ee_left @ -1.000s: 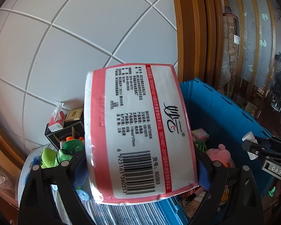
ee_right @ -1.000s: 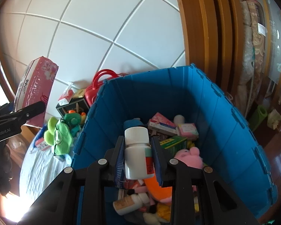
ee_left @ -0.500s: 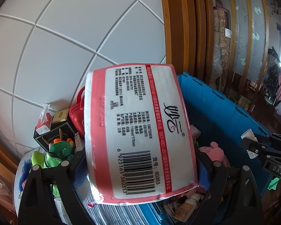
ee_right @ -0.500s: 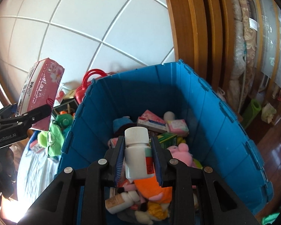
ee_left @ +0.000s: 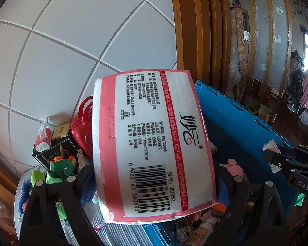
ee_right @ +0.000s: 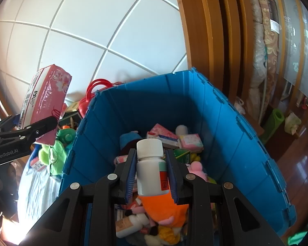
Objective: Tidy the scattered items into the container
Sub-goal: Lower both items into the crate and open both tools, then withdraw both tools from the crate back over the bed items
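Note:
My left gripper (ee_left: 154,176) is shut on a pink and white tissue pack (ee_left: 152,143), held in the air over the left rim of the blue crate (ee_left: 236,119). The pack hides most of what lies beyond it. In the right wrist view the same pack (ee_right: 45,104) and the left gripper (ee_right: 30,129) hang left of the crate (ee_right: 225,127). My right gripper (ee_right: 152,168) is shut on a white pill bottle (ee_right: 151,168) with a ribbed cap, held above the crate's filled inside.
Left of the crate lie a red handbag (ee_left: 82,127), a black box (ee_left: 53,153), green plush toys (ee_left: 59,168) and a striped cloth (ee_right: 35,188). The crate holds boxes, plush toys and bottles. White tiled wall behind, wooden door frame (ee_right: 205,41) to the right.
The left gripper has carried the tissue pack rightward toward the crate, so the red handbag has come into view. The right gripper and its bottle have shifted slightly over the crate.

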`<state>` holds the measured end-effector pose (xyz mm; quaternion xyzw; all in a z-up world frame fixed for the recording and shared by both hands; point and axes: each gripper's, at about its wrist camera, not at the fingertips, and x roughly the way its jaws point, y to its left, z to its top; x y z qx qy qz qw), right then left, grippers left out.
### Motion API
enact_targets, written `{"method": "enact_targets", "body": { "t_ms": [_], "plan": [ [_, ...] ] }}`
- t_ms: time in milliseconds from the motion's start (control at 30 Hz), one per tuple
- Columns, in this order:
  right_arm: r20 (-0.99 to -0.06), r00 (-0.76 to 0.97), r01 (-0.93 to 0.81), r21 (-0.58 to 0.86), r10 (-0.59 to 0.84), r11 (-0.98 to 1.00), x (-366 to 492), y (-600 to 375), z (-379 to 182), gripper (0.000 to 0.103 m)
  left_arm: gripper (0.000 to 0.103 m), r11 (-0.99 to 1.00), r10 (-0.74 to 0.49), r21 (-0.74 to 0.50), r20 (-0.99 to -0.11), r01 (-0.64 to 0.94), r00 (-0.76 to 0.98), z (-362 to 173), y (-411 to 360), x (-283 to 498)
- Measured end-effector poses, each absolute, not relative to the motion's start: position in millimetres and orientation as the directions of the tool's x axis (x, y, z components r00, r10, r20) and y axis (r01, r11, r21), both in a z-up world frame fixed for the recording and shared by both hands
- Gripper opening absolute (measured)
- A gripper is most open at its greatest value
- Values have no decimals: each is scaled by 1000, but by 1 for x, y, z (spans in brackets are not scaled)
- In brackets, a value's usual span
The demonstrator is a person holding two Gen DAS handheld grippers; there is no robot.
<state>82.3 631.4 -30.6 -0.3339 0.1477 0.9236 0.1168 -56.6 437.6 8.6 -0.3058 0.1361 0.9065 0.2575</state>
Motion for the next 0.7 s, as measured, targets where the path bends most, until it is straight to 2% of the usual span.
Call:
{"method": "enact_targets", "body": {
  "t_ms": [367,400,433,467,533,700],
  "plan": [
    [-642,-756,-322,195,127,-927,78,639,-28,29,92,-818,416,72,-613,-571,-672,16,447,-64],
    [-635,-760,-328,189,139,-926,78,639,-25,43,93,-818,427,58,-605,-572,-672,18,447,-64],
    [-627,-765,-333,184,151,-925,79,639,-23,86,94,-822,429,52,-600,-568,-676,20,447,-65],
    [-615,-773,-333,183,156,-925,79,639,-21,103,97,-828,417,57,-602,-558,-681,21,448,-67],
    [-603,-780,-335,176,167,-926,81,640,-20,103,102,-843,404,54,-593,-535,-697,23,444,-68],
    [-613,-776,-324,192,145,-926,80,641,-25,103,102,-832,425,43,-591,-553,-685,24,440,-66]
  ]
}}
